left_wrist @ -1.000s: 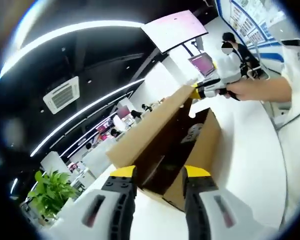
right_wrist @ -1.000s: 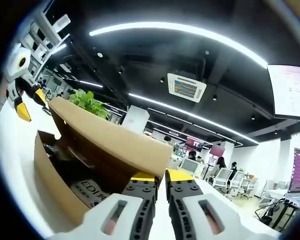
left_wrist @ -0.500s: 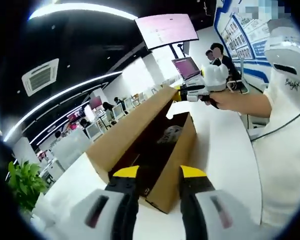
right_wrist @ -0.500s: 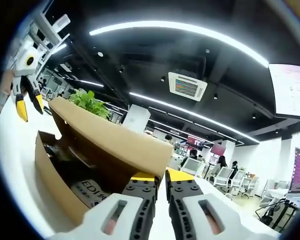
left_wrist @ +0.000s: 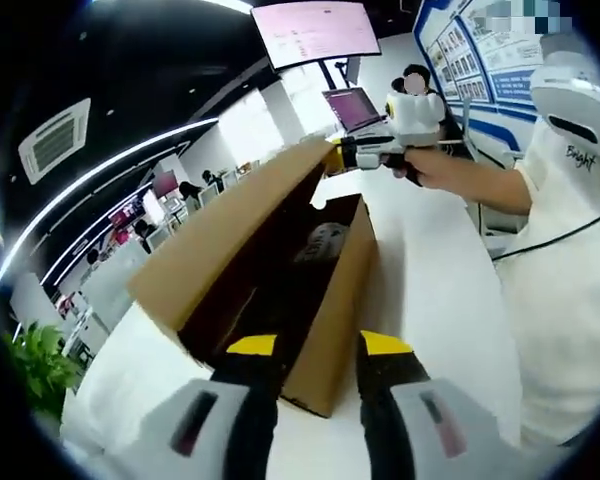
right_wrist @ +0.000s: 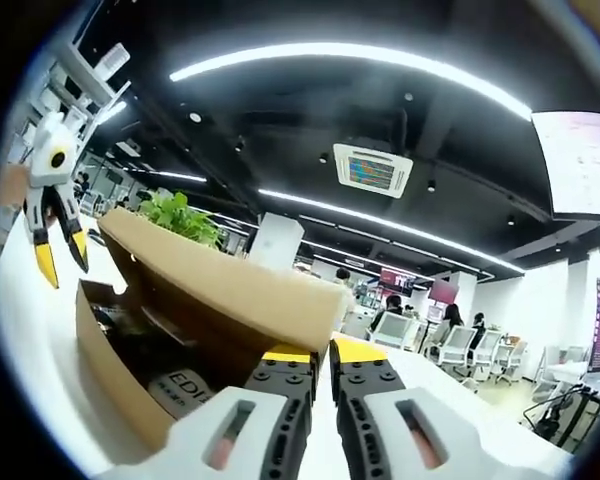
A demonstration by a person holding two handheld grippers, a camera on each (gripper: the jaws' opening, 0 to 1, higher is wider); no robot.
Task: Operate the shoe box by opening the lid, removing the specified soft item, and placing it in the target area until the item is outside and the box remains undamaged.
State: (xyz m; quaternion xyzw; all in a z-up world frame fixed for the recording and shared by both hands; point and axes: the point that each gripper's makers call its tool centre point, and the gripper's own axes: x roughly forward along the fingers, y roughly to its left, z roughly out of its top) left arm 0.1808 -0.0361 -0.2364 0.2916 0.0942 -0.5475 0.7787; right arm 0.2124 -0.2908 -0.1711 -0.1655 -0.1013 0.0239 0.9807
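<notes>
Your right tongs [right_wrist: 319, 352] pinch the corner of the raised lid [right_wrist: 230, 290] with jaws nearly closed. Your left tongs [left_wrist: 315, 345] stand apart and empty above the near end of the shoe box [left_wrist: 330, 300] on the white desk [left_wrist: 440, 280]. Pulling the lid further could crease its hinge. The soft item [left_wrist: 320, 243] lies inside, half in shadow; its shape is unclear.

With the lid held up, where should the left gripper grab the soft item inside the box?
Best guess: pinch the pale bundle's raised top, coming straight down through the open box mouth. The lid leans over the far side and the right gripper pins its corner, so only the near wall's side is free.
</notes>
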